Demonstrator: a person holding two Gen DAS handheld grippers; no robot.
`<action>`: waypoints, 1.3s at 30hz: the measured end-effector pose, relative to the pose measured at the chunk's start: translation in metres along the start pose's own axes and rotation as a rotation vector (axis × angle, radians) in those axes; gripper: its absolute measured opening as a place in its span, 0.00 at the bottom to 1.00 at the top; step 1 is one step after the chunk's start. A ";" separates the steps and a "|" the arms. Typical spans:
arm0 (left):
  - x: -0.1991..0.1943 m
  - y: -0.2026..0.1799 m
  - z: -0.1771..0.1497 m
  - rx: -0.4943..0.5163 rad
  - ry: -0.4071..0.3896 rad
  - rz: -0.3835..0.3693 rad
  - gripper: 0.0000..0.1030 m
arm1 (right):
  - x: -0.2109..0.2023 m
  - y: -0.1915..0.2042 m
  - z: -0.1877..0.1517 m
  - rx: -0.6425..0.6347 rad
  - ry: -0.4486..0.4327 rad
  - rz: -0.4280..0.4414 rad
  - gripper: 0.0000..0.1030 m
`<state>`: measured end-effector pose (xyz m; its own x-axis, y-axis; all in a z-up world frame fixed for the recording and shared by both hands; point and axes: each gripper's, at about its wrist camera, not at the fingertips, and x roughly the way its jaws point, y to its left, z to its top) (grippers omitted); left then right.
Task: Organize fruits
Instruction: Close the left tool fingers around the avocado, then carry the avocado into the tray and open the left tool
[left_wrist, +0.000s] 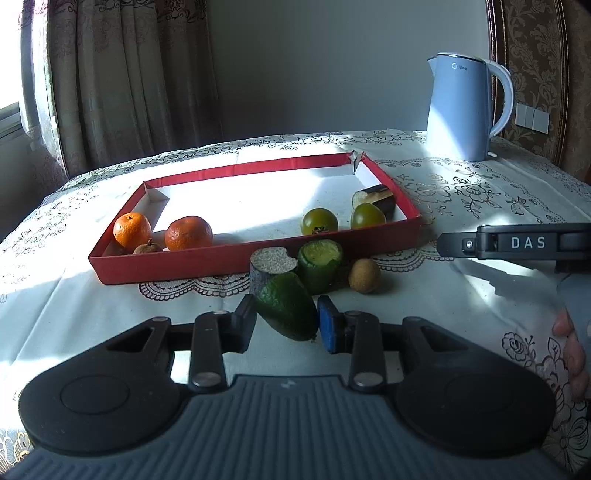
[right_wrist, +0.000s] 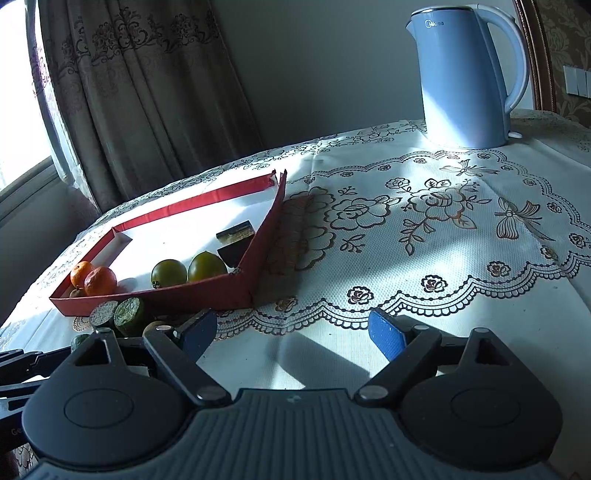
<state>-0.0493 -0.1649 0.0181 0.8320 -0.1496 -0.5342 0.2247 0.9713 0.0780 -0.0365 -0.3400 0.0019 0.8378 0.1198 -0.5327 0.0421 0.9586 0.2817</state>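
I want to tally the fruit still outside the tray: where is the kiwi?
In the left wrist view the kiwi sits on the tablecloth just outside the red tray, near its front right corner, right of the cut green fruit.

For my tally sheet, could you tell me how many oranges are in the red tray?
2. Both sit in the tray's near left corner: one orange further left, the other just right of it, with a small brown fruit between them. None looks hidden.

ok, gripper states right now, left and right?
Left gripper: shut on the avocado, just in front of the red tray.
Right gripper: open, nothing between the jaws, over bare tablecloth.
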 end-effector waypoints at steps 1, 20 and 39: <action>-0.002 0.002 0.002 0.000 -0.011 0.002 0.31 | 0.000 0.000 0.000 0.000 0.000 0.000 0.87; 0.060 0.028 0.068 0.002 -0.024 0.162 0.31 | 0.000 -0.001 0.000 0.009 0.001 0.009 0.88; 0.094 0.028 0.064 0.024 0.004 0.161 0.51 | 0.000 0.000 0.000 0.011 0.002 0.012 0.90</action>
<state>0.0674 -0.1635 0.0243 0.8560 0.0082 -0.5169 0.1011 0.9779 0.1830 -0.0363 -0.3402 0.0014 0.8374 0.1319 -0.5305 0.0378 0.9542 0.2969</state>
